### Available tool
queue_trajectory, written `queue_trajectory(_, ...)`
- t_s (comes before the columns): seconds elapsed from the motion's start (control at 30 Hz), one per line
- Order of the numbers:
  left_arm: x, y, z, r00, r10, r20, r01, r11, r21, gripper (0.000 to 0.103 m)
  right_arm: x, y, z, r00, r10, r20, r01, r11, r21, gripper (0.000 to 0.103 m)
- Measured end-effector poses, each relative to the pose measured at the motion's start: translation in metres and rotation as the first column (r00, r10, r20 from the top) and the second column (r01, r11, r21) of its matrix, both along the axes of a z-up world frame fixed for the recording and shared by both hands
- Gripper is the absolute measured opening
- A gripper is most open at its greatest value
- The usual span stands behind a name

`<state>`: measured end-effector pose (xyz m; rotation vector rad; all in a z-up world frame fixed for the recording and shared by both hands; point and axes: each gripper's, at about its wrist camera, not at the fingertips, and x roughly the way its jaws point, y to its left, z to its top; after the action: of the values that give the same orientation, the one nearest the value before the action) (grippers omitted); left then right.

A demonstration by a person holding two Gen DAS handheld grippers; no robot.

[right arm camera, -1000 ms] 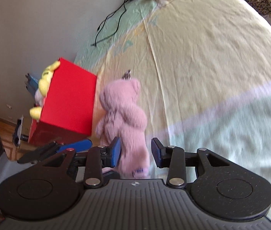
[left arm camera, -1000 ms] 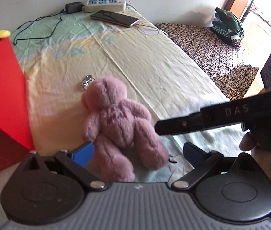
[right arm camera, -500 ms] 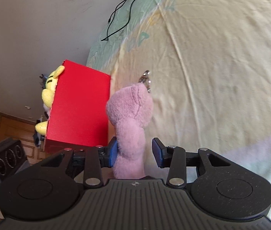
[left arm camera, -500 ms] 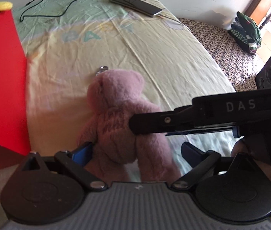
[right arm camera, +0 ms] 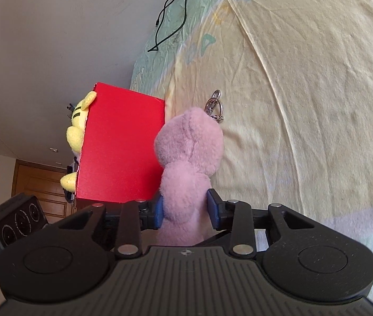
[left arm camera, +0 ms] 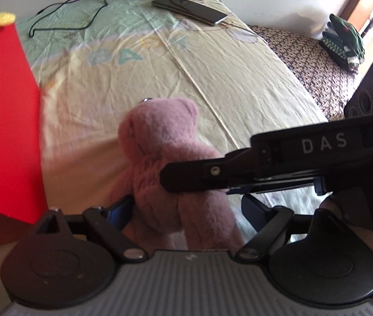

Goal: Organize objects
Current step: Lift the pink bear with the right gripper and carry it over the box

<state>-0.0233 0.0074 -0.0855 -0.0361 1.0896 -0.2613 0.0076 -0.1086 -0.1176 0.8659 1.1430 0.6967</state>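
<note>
"DAS" in white on black body of right claw; pale "DA" lettering on bedsheet.

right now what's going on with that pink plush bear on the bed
A person is working two handheld grippers around the fuzzy pink plush bear on the pale yellow bedsheet. The right gripper has its blue pads against both sides of the bear's body. The left gripper is open, with the bear's legs between its fingers. Beside the bear stands a red cardboard box with a yellow plush toy poking out.
</note>
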Motion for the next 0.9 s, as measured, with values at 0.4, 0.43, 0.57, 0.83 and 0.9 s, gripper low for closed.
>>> queue_trajectory(0.4, -0.013, -0.031, 0.015, 0.994, -0.101, 0.047, 0.102, 0.995, -0.02, 0.081, -0.027, -0.027, 0.017, 0.998, -0.036, 0.047, 0.039, 0.998, -0.055, 0.035)
queue_trajectory(0.43, -0.014, -0.033, 0.015, 0.993, -0.107, 0.047, 0.108, 0.994, -0.026, 0.081, -0.03, -0.03, 0.018, 0.998, -0.044, 0.049, 0.047, 0.997, -0.06, 0.035)
queue_trajectory(0.57, -0.021, -0.044, 0.022, 0.988, -0.136, 0.072, 0.138, 0.99, -0.032, 0.081, -0.04, -0.04, 0.025, 0.995, -0.073, 0.069, 0.077, 0.995, -0.063, 0.035)
queue_trajectory(0.83, -0.032, -0.052, 0.056, 0.975, -0.145, 0.171, 0.155, 0.987, -0.043, 0.081, -0.053, -0.045, 0.064, 0.976, -0.093, 0.197, 0.111, 0.991, -0.08, 0.035)
queue_trajectory(0.9, -0.036, -0.049, 0.066, 0.97, -0.133, 0.203, 0.144, 0.989, -0.039, 0.081, -0.055, -0.044, 0.074, 0.968, -0.087, 0.236, 0.108, 0.991, -0.076, 0.035)
